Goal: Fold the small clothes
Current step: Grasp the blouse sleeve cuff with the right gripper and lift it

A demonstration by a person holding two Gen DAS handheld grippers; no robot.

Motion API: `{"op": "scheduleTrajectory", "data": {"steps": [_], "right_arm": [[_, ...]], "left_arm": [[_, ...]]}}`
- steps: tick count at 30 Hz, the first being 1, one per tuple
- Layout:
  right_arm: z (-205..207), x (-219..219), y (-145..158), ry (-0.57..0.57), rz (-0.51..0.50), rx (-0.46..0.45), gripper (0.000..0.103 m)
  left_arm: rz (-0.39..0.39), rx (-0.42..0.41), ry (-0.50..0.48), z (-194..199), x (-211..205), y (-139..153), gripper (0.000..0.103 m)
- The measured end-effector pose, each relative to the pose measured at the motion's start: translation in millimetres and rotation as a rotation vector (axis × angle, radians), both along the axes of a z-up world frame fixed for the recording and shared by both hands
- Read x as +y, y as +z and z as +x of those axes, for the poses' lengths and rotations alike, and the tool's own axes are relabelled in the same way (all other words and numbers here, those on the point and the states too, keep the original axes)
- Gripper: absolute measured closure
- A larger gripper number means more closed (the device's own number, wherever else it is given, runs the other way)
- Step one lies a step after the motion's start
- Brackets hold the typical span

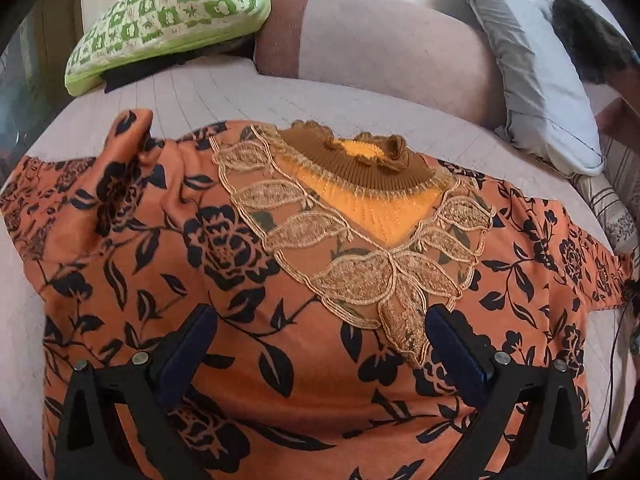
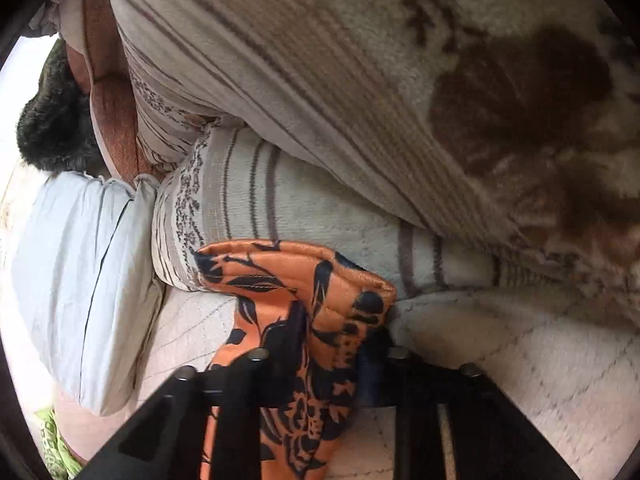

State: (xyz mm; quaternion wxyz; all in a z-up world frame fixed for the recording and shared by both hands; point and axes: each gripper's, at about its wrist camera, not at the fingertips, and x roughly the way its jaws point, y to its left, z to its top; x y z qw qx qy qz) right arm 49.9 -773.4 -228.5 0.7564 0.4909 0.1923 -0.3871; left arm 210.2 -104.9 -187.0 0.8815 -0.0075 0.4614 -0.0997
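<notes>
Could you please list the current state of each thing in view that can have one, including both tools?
Orange floral top: spread flat on the bed, neckline up, unfolded.
Sleeve end: bunched, pinched in the right tool.
Left tool: open, above the top's chest.
Right tool: shut on the sleeve end.
Green checked cushion: lying tilted.

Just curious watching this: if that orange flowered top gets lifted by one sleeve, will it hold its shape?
Probably not. The orange flowered top looks thin and wrinkles easily, and its sleeve bunches in the shut right gripper. The lace neckline likely adds little stiffness.
</notes>
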Motion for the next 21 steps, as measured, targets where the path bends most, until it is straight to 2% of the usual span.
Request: {"op": "scheduleTrajectory", "data": {"steps": [1, 3, 6, 9, 12, 14, 21], "right_arm": [[5.0, 2.8, 4.0, 0.012, 0.007, -0.016, 0.097], [18.1, 17.1, 24.0, 0.041, -0.042, -0.032, 0.097], [46.2, 52.1, 63.7, 0.151, -0.092, -0.115, 0.097], [71.2, 96.0, 91.0, 0.264, -0.093, -0.187, 0.097], [104.5, 155.9, 113.4, 0.418, -0.060, -0.258, 0.097], [133.2, 208.7, 123.8, 0.545, -0.027, -0.294, 0.097], [192.8, 361.5, 122.7, 0.855, 0.151, -0.403, 0.097]], "left_arm": [[0.000, -0.008, 0.005, 0.6, 0.5, 2.2, 0.000], [0.004, -0.035, 0.022, 0.6, 2.8, 9.8, 0.000], [0.031, -0.083, 0.046, -1.7, 8.0, 21.6, 0.000], [0.080, -0.126, 0.069, 2.1, 13.9, 34.0, 0.000], [0.145, -0.142, 0.119, 9.6, 28.6, 38.7, 0.000], [0.152, -0.128, 0.153, 18.6, 40.3, 38.3, 0.000], [0.153, -0.109, 0.290, 31.5, 84.8, 38.7, 0.000]]}}
